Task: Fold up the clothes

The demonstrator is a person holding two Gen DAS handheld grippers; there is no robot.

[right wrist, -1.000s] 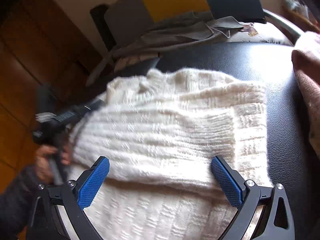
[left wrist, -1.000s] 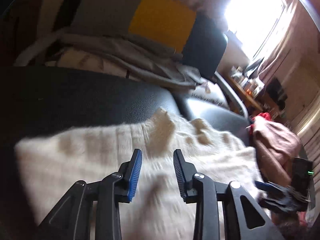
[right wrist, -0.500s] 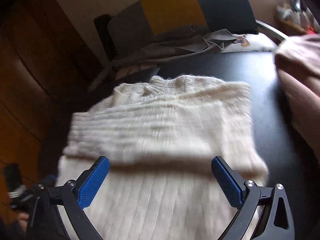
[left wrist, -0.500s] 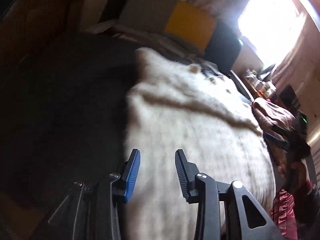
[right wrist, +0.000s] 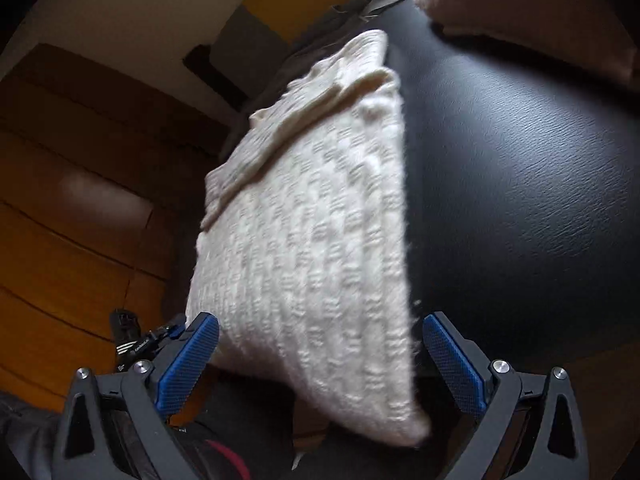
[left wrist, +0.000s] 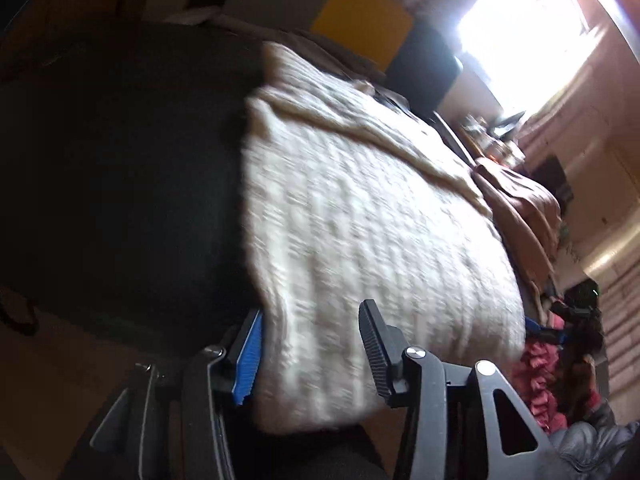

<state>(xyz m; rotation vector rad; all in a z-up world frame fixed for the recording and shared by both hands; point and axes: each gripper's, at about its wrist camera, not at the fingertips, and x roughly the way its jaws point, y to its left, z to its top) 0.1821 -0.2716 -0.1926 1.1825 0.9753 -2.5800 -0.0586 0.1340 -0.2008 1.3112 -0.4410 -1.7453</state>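
1. Cream knit sweater (left wrist: 360,240): lying partly folded on the black leather seat (left wrist: 120,160), its near hem hanging over the front edge toward both grippers; a folded-over band is crossing the far end near the collar.
2. Left gripper (left wrist: 308,352): pointing steeply down at the hem's left corner, jaws opening. The blue pad is sitting just beside the cloth's left edge and the black finger (left wrist: 374,344) is standing over the knit, so cloth is lying between them, though no pad appears to be pressing on it.
3. Right gripper (right wrist: 320,360): angling down at the hem's right side, jaws standing wide apart, the sweater's corner (right wrist: 400,420) lying between them unpinched.
4. Pinkish-brown garment (right wrist: 520,12): resting on the seat beyond the sweater, well apart from it.
5. Risks, judged:
   - The overhanging hem is looking likely to slide off the slick leather, dragging the fold apart.
   - Uneven pinches, left and right, are likely to skew the next fold.
   - A shallow bite on thick, loose knit risks slipping or catching one layer only.
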